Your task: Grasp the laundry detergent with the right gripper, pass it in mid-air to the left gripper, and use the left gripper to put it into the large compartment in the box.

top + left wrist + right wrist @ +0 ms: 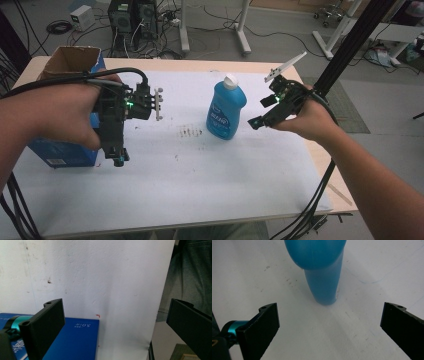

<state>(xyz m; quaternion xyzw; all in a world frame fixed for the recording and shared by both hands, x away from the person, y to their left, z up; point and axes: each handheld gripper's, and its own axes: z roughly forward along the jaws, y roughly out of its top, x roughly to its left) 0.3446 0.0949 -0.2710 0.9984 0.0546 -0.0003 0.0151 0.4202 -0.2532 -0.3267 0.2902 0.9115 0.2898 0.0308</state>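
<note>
right gripper [257, 111]: jaws spread, just right of bottle [226, 111]
bottle: upright, mid-table
left gripper [119, 159]: jaws spread, over box [65, 150], left

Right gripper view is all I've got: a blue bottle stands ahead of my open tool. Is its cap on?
Observer: Yes. The high view shows a white cap on the blue bottle, which stands upright.
Operator: Where is the left tool?
Observer: The left tool hangs open over the table, on its left side, beside a blue box.
Operator: Is that box open?
Observer: Yes, its top flaps stand open, facing up.
</note>
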